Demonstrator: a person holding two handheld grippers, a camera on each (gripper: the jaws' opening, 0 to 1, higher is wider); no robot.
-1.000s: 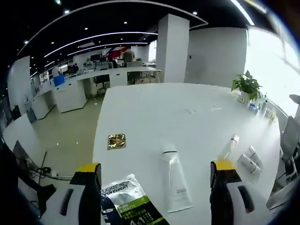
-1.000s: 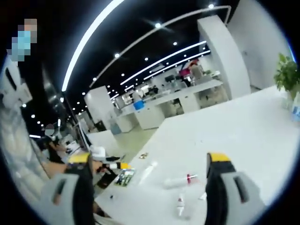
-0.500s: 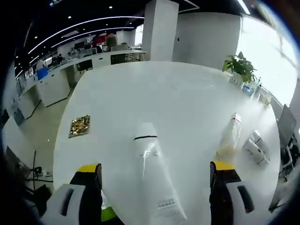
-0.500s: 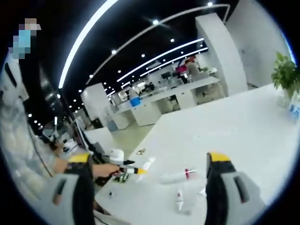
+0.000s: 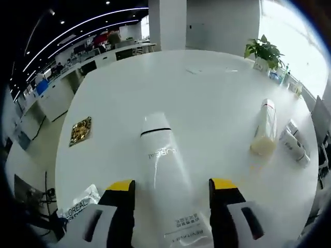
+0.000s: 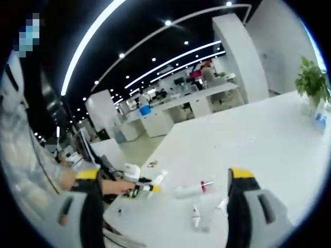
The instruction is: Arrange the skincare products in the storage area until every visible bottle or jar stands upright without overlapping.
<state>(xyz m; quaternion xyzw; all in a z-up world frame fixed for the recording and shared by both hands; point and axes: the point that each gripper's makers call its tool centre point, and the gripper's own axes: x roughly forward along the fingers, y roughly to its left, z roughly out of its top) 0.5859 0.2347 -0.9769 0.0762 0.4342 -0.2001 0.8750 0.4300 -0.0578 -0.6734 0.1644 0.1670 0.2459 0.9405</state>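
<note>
White tube (image 5: 168, 181): flat on worktop (image 5: 217, 103), long axis running away between open left claw (image 5: 173, 188) jaws; right claw (image 6: 163, 178) open, well apart.

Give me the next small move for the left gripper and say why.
Probably close the left gripper on the white L'Oreal tube. The tube lies flat on the white table, cap pointing away, between the open jaws. A firm grip has to come before it can be stood upright.
</note>
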